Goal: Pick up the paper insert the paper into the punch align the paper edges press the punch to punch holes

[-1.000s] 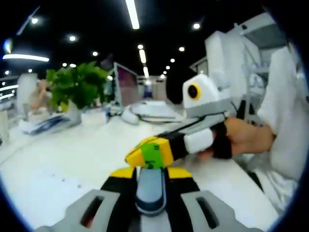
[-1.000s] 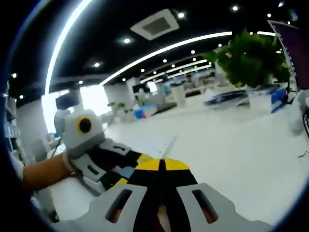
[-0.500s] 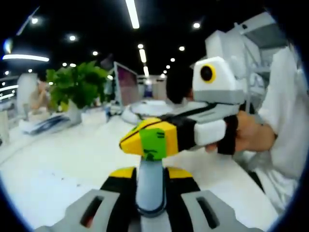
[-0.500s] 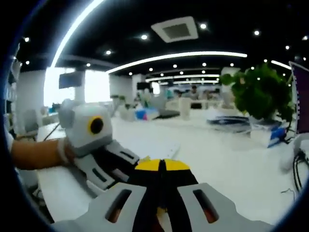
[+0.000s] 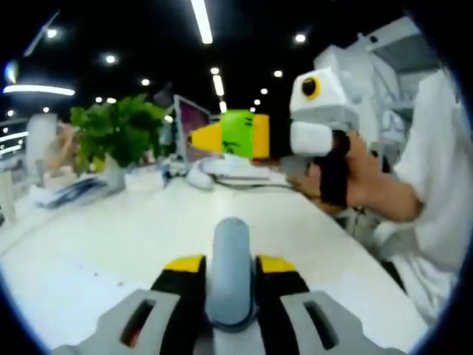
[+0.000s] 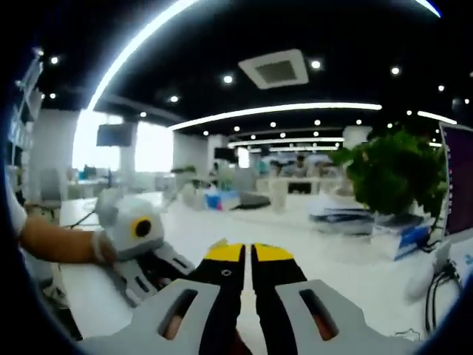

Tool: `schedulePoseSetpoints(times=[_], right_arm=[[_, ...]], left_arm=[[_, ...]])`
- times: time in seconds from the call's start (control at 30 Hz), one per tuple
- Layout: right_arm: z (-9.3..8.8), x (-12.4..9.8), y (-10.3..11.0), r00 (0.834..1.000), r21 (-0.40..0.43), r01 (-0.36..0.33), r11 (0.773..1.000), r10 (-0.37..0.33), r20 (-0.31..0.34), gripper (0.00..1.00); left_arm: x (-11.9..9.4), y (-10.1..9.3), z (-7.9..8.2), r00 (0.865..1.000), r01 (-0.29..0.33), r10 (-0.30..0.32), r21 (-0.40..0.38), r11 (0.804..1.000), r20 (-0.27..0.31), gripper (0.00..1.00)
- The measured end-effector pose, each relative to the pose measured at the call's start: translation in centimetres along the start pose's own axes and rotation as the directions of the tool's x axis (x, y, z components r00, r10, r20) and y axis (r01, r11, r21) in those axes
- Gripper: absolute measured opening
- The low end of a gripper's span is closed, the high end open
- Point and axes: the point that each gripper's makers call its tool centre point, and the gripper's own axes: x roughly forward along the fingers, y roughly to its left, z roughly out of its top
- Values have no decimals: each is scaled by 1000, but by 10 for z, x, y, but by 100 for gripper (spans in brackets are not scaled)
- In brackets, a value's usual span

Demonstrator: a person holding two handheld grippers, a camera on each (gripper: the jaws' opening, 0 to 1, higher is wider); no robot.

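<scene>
Stretching away from the left tool (image 5: 230, 268), in the left gripper view, is a wide white worktop (image 5: 148, 237) under a dark ceiling with strip lights (image 5: 201, 21) and round spots. At the far left stands a green plant (image 5: 118, 132) in a white pot, with a stack of papers (image 5: 63, 188) beside it and a monitor (image 5: 191, 129) just to its right. The left tool's jaws are clenched on a grey rounded handle (image 5: 230, 266) that rises between the yellow tips; I cannot tell if it belongs to the punch. The right tool (image 5: 225, 135), held in a person's hand (image 5: 362, 181), hovers above the worktop, a green patch on its yellow tip. A white sleeve (image 5: 436, 170) fills the right edge.

From the right gripper view, the same worktop (image 6: 347, 266) runs toward a bright open office with rows of ceiling lights. The plant (image 6: 395, 177) stands at right over stacked papers (image 6: 344, 211). The right tool (image 6: 247, 255) has its jaws nearly together, a narrow gap between them, nothing gripped. The left tool (image 6: 159, 266) lies low at left, held by a hand (image 6: 103, 248). No sheet of paper can be made out between the jaws.
</scene>
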Motion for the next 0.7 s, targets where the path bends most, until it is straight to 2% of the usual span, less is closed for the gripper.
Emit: schedulePoseSetpoints(times=[0.13,0.27,0.4,0.53,0.63,0.7], right_arm=[[-32,-5,-28,999,32,11,999,-10,-44,7],[-44,-8,-25,1000,155,-13,988,17,-25,7],[-44,-7,-28,1000,138,4,990,0,-29,10],[-48,-6,-20,999,119,-12,993,17,-45,13],[-51,-3,-18,998,85,-15,996,21,-66,14],[-52,-2,-18,997,67,-18,998,23,-75,15]], left_arm=[[1,-1,0,1000,7,-7,9,1000,1,33],[0,1,1,1000,6,-6,13,1000,4,38],[-1,2,5,1000,5,-6,7,1000,21,43],[1,0,9,1000,1,-2,27,1000,24,50],[-1,-4,17,999,6,-7,38,999,44,52],[-8,-4,34,996,-2,-2,46,999,95,54]])
